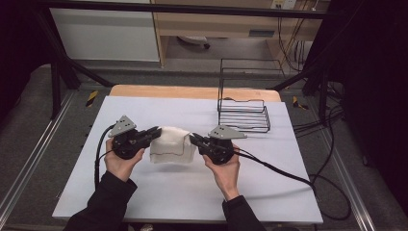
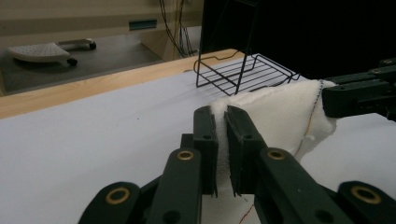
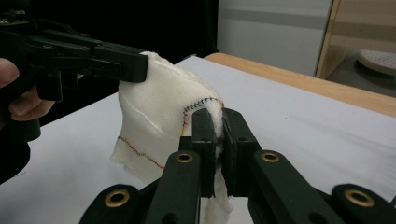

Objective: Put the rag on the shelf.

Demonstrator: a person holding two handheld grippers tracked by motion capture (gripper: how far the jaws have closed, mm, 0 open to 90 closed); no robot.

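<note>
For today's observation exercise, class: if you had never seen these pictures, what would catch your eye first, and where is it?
First, the white cloth held up at the middle of the white table, hanging between the left gripper and the right gripper, each shut on one upper corner. In the gripper views its coloured edge stitching stands out. Next comes the black wire rack, standing at the table's far right.

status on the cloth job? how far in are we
Done: both grippers have pinched the white cloth, left gripper on its left edge, right gripper on its right edge. In hand: the cloth hangs between them, its lower edge looks at or near the table. Left: it is not folded or laid flat, and the wire rack stands empty.
</note>
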